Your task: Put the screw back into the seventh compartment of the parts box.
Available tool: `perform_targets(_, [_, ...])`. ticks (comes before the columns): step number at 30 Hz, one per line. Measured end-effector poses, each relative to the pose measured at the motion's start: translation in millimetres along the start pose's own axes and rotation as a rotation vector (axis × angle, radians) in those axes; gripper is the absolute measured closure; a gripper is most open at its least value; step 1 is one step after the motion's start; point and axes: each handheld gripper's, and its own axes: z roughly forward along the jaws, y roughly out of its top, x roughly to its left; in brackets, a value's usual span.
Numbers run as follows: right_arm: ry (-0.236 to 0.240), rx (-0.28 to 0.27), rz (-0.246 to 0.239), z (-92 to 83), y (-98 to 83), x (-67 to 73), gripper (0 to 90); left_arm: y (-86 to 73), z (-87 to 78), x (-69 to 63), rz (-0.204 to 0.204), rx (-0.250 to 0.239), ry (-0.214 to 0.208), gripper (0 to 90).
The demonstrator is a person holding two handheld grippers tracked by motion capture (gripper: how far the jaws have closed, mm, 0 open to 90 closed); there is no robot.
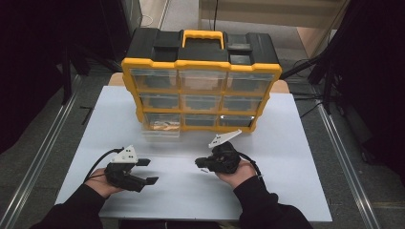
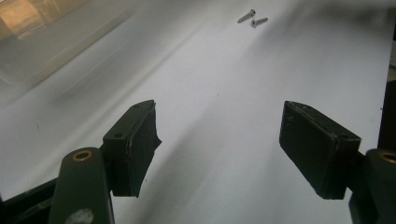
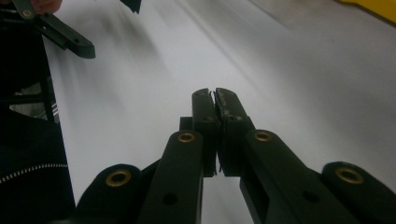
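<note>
A yellow and black organizer case with clear drawers stands upright at the back of the white table. Its bottom-left clear drawer is pulled out toward me. My left gripper rests low at the front left, jaws wide open and empty. In the left gripper view, the left gripper points across the bare table at two small screws lying far ahead, with the clear drawer blurred at upper left. My right gripper is at front centre, shut, pads pressed together with nothing seen between them.
Metal rails run along both sides of the table, with dark floor and black stands beyond. In the right gripper view, the left gripper's open jaw shows at upper left beside a dark zipped sleeve.
</note>
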Motion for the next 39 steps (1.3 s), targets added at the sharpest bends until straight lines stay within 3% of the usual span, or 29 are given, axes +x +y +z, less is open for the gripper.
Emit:
perform_targets(8, [-0.005,-0.032,-0.027,1.4,8.1,0.7,89.0,0.6,-0.7,0.5,-0.007,-0.012,-0.001,27.6])
perform_targets(27, [0.006,-0.055,-0.001,5.0,29.6,-1.3,89.1,0.6,-0.8,1.1,-0.007,-0.012,-0.004,27.7])
perform_targets(39, [0.005,-0.059,-0.01,6.6,40.2,-0.3,89.1,0.4,-0.9,1.1,-0.007,-0.012,-0.003,27.7])
